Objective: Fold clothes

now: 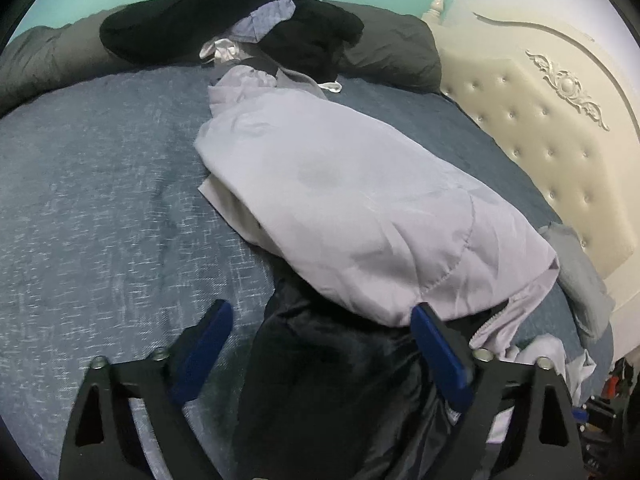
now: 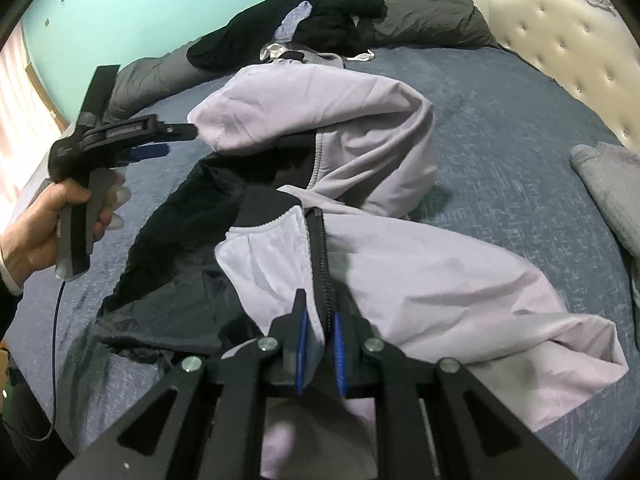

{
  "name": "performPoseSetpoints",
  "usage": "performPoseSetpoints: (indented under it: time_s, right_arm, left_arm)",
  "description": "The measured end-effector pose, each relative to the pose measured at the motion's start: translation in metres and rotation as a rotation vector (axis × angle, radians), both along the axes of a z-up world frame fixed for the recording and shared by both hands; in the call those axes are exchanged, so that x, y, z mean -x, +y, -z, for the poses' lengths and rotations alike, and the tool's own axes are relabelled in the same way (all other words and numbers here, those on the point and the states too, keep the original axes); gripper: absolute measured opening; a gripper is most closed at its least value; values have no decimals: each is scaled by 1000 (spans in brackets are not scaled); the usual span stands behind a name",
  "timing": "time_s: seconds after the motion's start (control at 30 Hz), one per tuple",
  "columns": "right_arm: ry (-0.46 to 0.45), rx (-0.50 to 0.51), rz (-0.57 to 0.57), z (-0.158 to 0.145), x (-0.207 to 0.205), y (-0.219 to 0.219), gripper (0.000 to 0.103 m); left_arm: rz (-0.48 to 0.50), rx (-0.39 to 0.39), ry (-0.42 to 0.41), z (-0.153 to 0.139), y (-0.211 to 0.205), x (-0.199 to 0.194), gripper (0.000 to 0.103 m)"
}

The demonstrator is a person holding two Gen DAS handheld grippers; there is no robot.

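Note:
A lilac jacket with black lining (image 2: pixel 400 248) lies spread on the blue bed, one sleeve folded over its body. In the left wrist view the folded lilac sleeve (image 1: pixel 352 204) lies just ahead. My left gripper (image 1: pixel 320 320) is open and empty, hovering over the black lining (image 1: pixel 340 380); it also shows in the right wrist view (image 2: pixel 176 140), held in a hand beside the sleeve cuff. My right gripper (image 2: pixel 320 320) is shut on the jacket's front edge at the black zipper (image 2: pixel 322 264).
A pile of black and pale clothes (image 1: pixel 232 28) lies on a grey duvet (image 1: pixel 392 44) at the far side. A folded grey garment (image 2: pixel 608 188) lies at the right. A cream tufted headboard (image 1: pixel 540 120) bounds the bed (image 1: pixel 100 184) on the right.

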State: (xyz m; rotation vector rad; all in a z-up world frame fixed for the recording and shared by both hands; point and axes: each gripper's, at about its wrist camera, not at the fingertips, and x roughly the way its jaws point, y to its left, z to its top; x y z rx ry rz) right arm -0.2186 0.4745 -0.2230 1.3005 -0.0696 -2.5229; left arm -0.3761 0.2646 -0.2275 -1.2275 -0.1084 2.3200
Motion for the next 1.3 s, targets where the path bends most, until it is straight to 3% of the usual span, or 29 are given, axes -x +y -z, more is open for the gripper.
performPoseSetpoints:
  time_s: [0.13, 0.27, 0.33, 0.43, 0.63, 0.9, 1.3]
  right_arm:
    - [-5, 14, -3, 4, 5, 2, 11]
    - [-8, 23, -4, 7, 4, 4, 11]
    - [-11, 26, -3, 8, 4, 4, 11]
    - [-15, 36, 3, 8, 3, 5, 11]
    - [-10, 34, 4, 8, 3, 5, 11]
    - [9, 29, 5, -2, -2, -2, 11]
    - [147, 39, -66, -68, -30, -26, 11]
  left_arm:
    - [11, -48, -38, 10, 5, 10, 67]
    - [38, -88, -55, 15, 13, 14, 58]
    - [50, -110, -58, 15, 16, 15, 45]
    - [71, -151, -57, 13, 18, 16, 34]
    - [62, -156, -26, 4, 12, 16, 9]
    - [66, -135, 43, -25, -7, 7, 2]
    - [25, -102, 150, -88, -104, -39, 1]
